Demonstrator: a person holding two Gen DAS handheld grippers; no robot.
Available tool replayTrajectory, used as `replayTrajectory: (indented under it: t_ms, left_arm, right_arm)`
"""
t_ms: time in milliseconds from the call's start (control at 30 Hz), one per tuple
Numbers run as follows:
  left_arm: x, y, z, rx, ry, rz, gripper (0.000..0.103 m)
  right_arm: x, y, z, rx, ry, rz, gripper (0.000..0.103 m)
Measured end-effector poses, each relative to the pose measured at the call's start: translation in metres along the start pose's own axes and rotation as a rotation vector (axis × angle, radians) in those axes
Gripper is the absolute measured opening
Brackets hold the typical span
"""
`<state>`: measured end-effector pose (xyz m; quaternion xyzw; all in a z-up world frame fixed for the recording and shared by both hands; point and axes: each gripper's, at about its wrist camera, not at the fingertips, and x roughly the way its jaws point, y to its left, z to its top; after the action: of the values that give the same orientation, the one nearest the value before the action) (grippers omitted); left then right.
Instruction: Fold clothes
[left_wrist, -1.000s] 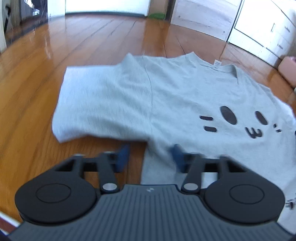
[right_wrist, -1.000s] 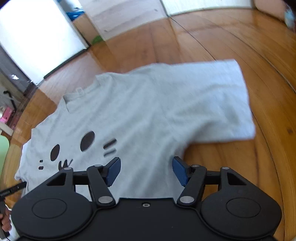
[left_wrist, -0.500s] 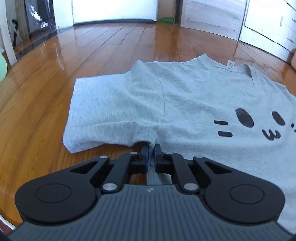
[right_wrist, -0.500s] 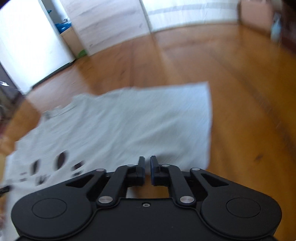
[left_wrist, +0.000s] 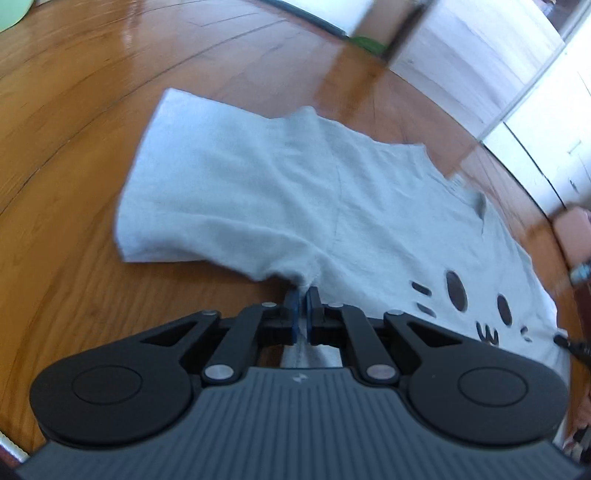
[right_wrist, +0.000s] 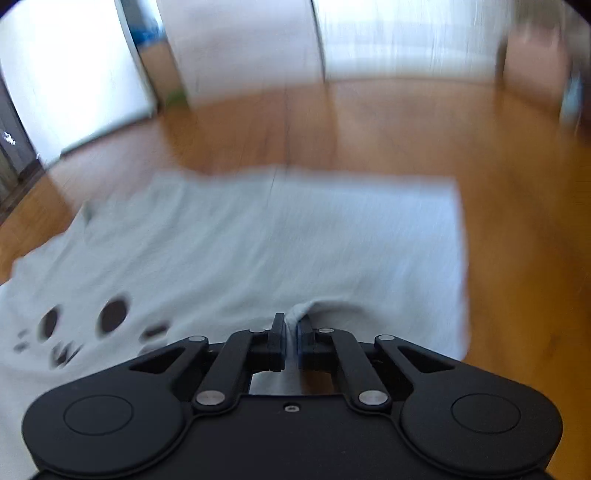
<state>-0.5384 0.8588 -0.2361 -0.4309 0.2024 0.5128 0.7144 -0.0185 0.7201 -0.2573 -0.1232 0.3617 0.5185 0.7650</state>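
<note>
While on floor (left_wrist: 74, 155), shirt (left_wrist: 258, 192) armpits pinched: left claw (left_wrist: 303, 314), right claw (right_wrist: 291, 332).

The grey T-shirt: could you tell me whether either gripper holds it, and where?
Both do: the left gripper and the right gripper each pinch the grey T-shirt at an underarm.

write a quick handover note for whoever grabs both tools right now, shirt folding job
Left tool: shut on the grey t-shirt, pinching the fabric at the underarm below one sleeve.
Right tool: shut on the same shirt at the opposite underarm, beside the other sleeve; that view is motion-blurred.
Shirt lies spread face up on the wooden floor, cat-face print showing, both sleeves out flat.
Done: both grips taken.
Left: no fold is made yet; all folding remains.
</note>
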Motion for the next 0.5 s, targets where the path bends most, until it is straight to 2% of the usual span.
replayTrajectory:
  t_ms: [67,200,300,333,367,433,500]
  left_arm:
    - [0.001,-0.013,0.000,0.083,-0.007,0.067,0.004]
    - [0.006,-0.047,-0.007,0.304,-0.044,0.246,0.007]
    - [-0.006,-0.062,-0.009,0.323,-0.136,0.347,0.009]
    - [-0.013,-0.063,-0.008,0.307,-0.151,0.353,0.009]
    - [-0.020,-0.061,-0.008,0.281,-0.139,0.312,0.013]
    - [-0.036,-0.054,-0.011,0.229,-0.086,0.182,0.024]
    - [-0.051,-0.050,-0.018,0.196,-0.037,0.075,0.042]
  right_arm:
    - [0.004,-0.011,0.002,0.032,0.004,-0.061,0.000]
    - [0.005,-0.010,0.003,-0.006,0.011,-0.070,0.000]
    - [0.006,0.001,0.005,-0.084,0.008,-0.101,0.000]
    - [0.006,0.002,0.006,-0.100,0.003,-0.117,0.000]
    - [0.006,0.003,0.007,-0.109,0.003,-0.131,0.000]
    - [0.007,0.007,0.008,-0.134,0.008,-0.164,0.000]
    - [0.006,0.018,0.005,-0.194,0.022,-0.235,0.004]
